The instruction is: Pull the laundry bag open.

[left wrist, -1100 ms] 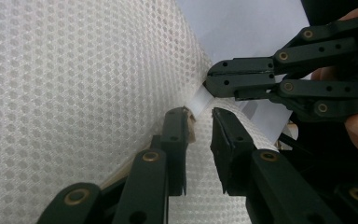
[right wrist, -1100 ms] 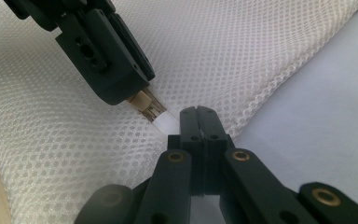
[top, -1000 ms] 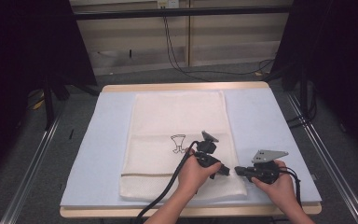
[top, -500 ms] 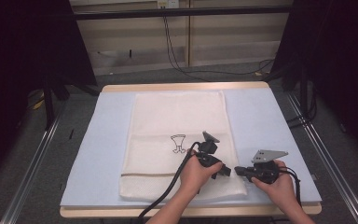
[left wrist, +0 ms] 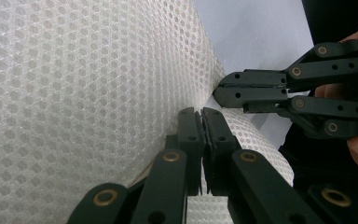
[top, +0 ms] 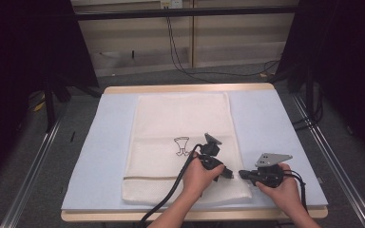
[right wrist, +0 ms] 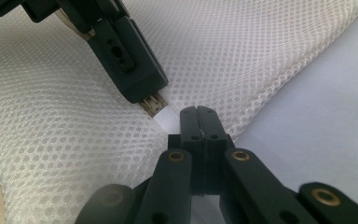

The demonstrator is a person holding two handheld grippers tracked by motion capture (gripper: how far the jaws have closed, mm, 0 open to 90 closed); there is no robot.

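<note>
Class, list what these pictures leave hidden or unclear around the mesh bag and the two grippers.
- High view: the near right corner of the mesh bag is hidden under the left gripper and right gripper.
- High view: the black print is too small to identify.
- Left gripper view: the white tab is hidden by the closed jaws.

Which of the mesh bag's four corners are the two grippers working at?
The near right corner of the mesh bag. The left gripper and right gripper meet there, both pinching its white edge tab; the other corners lie flat, untouched.
</note>
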